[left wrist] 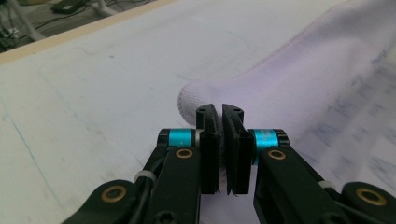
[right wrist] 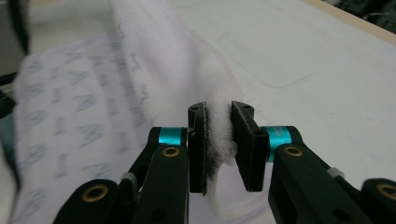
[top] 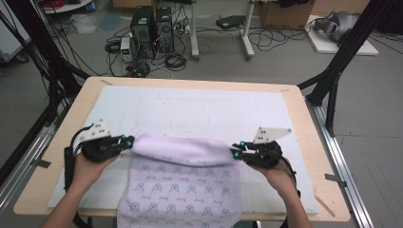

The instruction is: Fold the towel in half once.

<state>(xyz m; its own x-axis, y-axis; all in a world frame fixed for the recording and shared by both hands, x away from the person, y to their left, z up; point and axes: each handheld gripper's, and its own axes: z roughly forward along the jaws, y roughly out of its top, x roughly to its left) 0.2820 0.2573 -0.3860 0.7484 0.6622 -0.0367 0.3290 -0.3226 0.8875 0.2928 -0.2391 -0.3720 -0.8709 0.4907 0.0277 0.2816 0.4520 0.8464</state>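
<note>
Left gripper [top: 127,140]: jaws nearly together, pinching the left corner of the lilac towel [top: 180,183]; in the left gripper view the fabric edge sits just at the jaw tips. Towel: patterned, stretched between both grippers over the white mat [top: 190,111], near part lying flat and draping over the table's [top: 62,137] front edge. Right gripper [top: 236,151]: jaws clamped on the bunched right corner, fluffy fabric filling the gap between the 2 pads.

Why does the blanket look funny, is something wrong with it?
Nothing is broken or spilled. The lilac towel is just lifted into a rolled hump along its far edge, pinched by the left gripper and right gripper, while its near end hangs over the table edge.
</note>
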